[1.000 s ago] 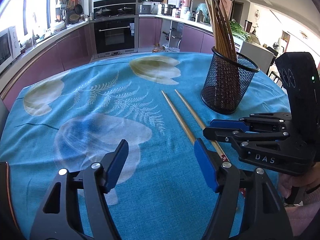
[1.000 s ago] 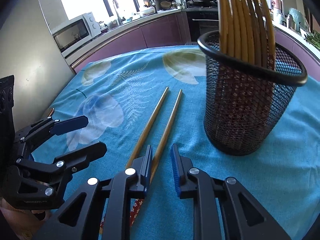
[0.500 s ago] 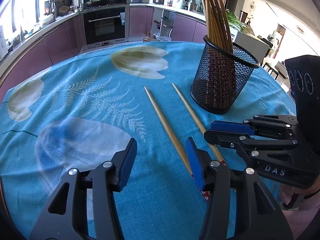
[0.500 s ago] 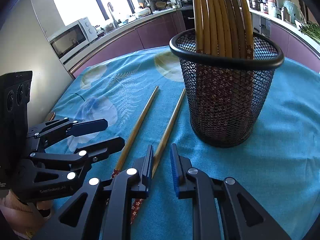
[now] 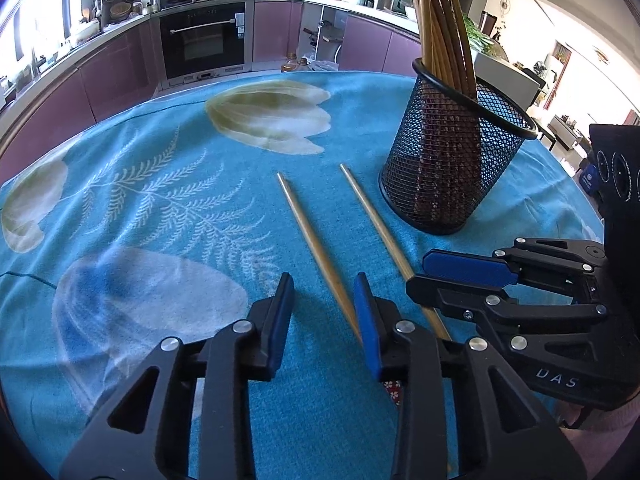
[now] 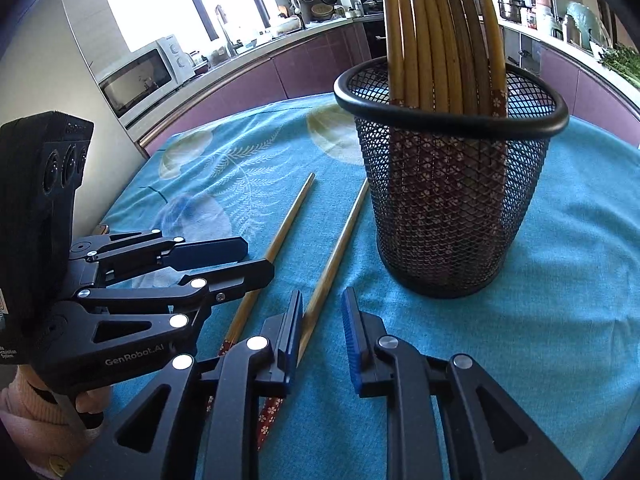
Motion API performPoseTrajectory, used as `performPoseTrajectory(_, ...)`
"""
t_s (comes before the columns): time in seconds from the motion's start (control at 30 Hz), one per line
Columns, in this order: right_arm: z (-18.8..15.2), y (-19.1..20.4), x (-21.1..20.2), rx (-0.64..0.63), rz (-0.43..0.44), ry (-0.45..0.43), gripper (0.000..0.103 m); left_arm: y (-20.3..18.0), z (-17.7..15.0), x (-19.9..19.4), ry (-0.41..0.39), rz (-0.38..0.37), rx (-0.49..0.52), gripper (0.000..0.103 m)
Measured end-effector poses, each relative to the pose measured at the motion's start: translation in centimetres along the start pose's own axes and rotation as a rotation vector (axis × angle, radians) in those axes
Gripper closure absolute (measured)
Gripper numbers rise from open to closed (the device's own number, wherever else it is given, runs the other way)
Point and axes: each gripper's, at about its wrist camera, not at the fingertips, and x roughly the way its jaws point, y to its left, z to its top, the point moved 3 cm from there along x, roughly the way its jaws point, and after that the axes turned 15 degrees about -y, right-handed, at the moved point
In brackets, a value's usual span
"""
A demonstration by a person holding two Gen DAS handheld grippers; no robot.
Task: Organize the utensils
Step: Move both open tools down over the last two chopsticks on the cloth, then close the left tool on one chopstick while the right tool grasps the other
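Two loose wooden chopsticks lie side by side on the blue flowered tablecloth (image 5: 160,200). The left chopstick (image 5: 308,236) runs between the pads of my left gripper (image 5: 322,292), close to the right pad. Those jaws are closing, and the pads do not press on it. The right chopstick (image 6: 340,240) passes by the left finger of my right gripper (image 6: 322,308), which stands narrowly open over bare cloth. A black mesh holder (image 6: 452,208) with several upright chopsticks (image 6: 432,40) stands just beyond. Each gripper shows in the other's view: the left gripper (image 6: 258,258), the right gripper (image 5: 416,272).
The round table's edge curves close behind the holder (image 5: 452,168). Purple kitchen cabinets with an oven (image 5: 208,44) and a microwave (image 6: 140,80) line the far walls. A hand in a pink sleeve (image 6: 24,400) holds the left gripper.
My left gripper has moved forward and right over the left chopstick, and its jaws have narrowed a lot. The right gripper has barely shifted.
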Motion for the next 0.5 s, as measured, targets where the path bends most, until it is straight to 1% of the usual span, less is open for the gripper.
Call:
performPoseTrajectory(0.23,0.22,-0.04,0.26,-0.010,-0.015,-0.004,0.084,0.06,0.00,0.13,-0.002,0.001,0.001,0.074)
performPoseTrajectory(0.33,0.37,0.28,0.56,-0.021,-0.019,-0.007,0.078,-0.01,0.06,0.30,-0.002,0.002,0.007,0.074)
performPoseTrajectory(0.37,0.43,0.32,0.63,-0.026,-0.025,-0.008,0.078,0.03,0.12,0.40,-0.003,0.003,0.005,0.078)
performPoseTrajectory(0.43,0.55,0.41,0.83,-0.032,-0.031,-0.010,0.077,0.14,0.18,0.37,-0.003,0.006,0.000,0.079)
performPoseTrajectory(0.5,0.60,0.37,0.93,-0.027,-0.030,-0.010,0.077,0.36,0.28,0.51,-0.002,0.009,-0.008,0.084)
